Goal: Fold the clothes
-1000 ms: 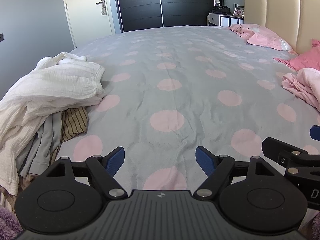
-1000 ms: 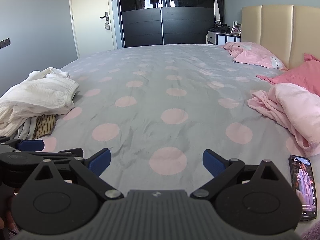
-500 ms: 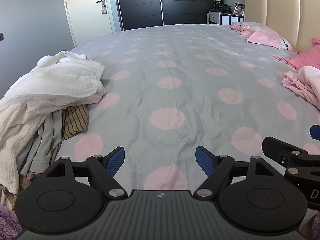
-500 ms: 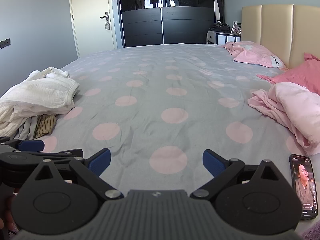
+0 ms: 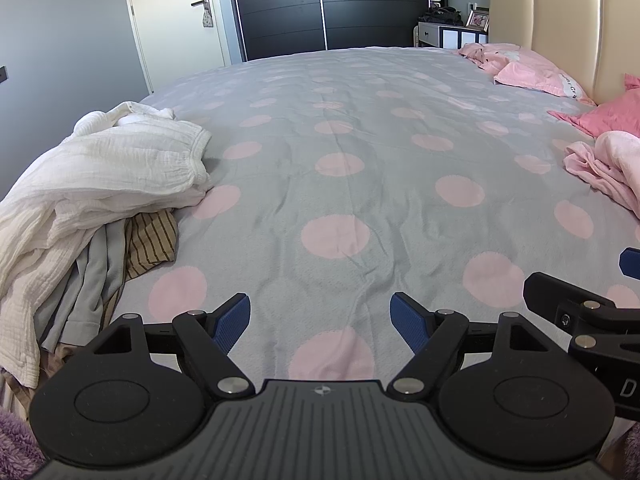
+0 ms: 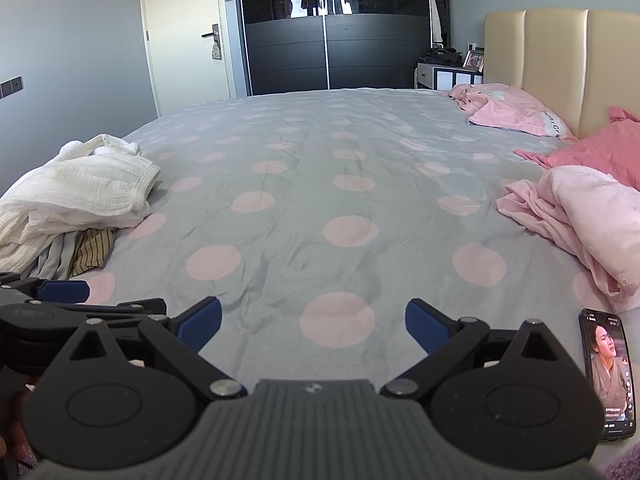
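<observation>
Lying at the left edge of the bedspread [image 5: 360, 128], a heap of clothes [image 5: 80, 208] was the leftmost thing: a white crinkled garment [image 5: 116, 160] on top, a grey garment [image 5: 92, 276] and a brown striped garment [image 5: 150, 240] poking out from under it on the near side. Same heap showed in the right wrist view, white garment [image 6: 84, 184] over the striped one [image 6: 94, 246]. Nothing folded yet.

Next along, the left gripper [image 5: 320, 322] hovered over the near edge of the bedspread, just right of the heap, claw wide, blue fingertips [image 5: 232, 322] well apart, holding nothing. Only grey cloth with pink dots lay between the jaws.

Right of that, the right gripper [image 6: 313, 326] sat just beside the left one, also low over the near part of the bedspread [image 6: 320, 168], claw wide and holding nothing. Part of its frame and one blue pad showed at the right margin of the left wrist view; whether the two tools touched, cannot tell.

Further right on the bedspread, a crumpled pale pink garment [image 6: 576, 220] lay near the right side, with a phone [image 6: 608, 372] lit up just this side of it at the near edge. Beyond that, a darker pink pillow [image 6: 600, 152] and a light pink pillow [image 6: 516, 112] rested against the beige headboard [image 6: 560, 64]. Behind the far edge of the bedspread stood a dark wardrobe [image 6: 332, 28].
</observation>
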Demonstrator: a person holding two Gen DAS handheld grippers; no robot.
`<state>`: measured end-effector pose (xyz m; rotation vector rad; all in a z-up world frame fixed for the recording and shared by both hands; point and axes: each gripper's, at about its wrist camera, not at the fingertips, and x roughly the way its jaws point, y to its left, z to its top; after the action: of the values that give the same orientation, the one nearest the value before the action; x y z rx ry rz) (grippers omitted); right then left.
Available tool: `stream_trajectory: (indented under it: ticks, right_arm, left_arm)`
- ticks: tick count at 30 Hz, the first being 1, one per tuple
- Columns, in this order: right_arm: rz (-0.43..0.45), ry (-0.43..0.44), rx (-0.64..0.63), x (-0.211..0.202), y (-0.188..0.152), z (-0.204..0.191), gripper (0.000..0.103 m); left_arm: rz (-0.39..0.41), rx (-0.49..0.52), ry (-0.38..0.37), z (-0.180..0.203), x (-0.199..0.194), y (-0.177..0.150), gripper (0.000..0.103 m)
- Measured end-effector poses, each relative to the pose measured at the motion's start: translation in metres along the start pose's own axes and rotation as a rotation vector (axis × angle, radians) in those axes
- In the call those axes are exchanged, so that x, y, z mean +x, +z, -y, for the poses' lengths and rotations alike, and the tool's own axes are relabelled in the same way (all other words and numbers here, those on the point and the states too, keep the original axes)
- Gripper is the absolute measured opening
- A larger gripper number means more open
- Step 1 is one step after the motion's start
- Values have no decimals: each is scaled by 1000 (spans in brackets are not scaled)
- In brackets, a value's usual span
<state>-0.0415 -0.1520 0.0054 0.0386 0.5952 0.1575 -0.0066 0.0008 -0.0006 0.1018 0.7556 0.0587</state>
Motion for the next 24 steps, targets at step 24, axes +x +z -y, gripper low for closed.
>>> stream_trajectory:
  ticks: [24]
  right_arm:
    - [-83,145,-253,-5,49,-7,99]
  left_arm:
    - [-43,62,1,-88,9,38,72]
